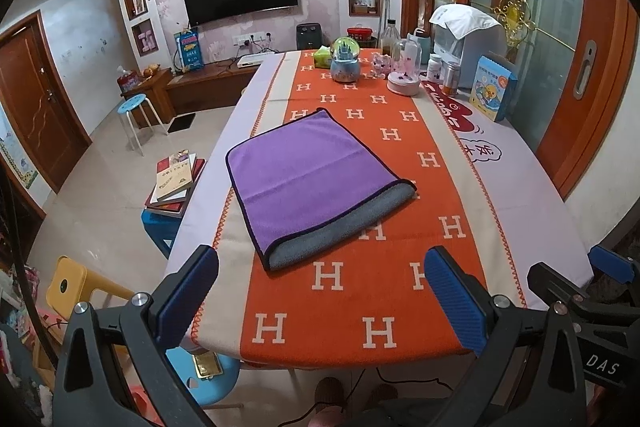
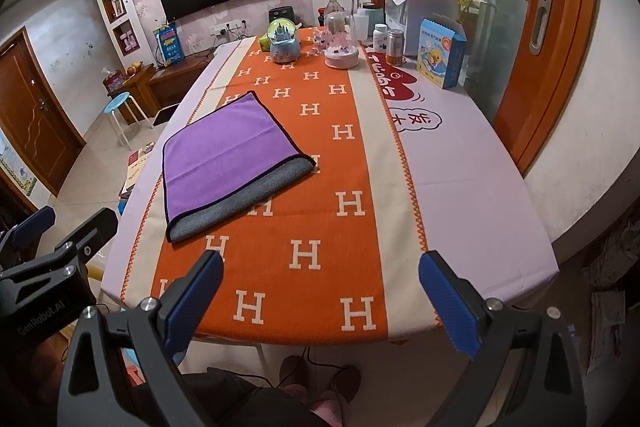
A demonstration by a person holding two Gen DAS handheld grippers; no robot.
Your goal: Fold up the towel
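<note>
A purple towel with a dark edge lies folded flat on the orange H-pattern table runner; its grey underside shows along the near edge. It also shows in the right wrist view. My left gripper is open and empty, held above the table's near edge, short of the towel. My right gripper is open and empty, also near the front edge, to the right of the towel. Each gripper shows at the side of the other's view.
A snow globe, a pink dome, jars, a white appliance and a blue box stand at the table's far end. Stools and a book stack sit on the floor to the left.
</note>
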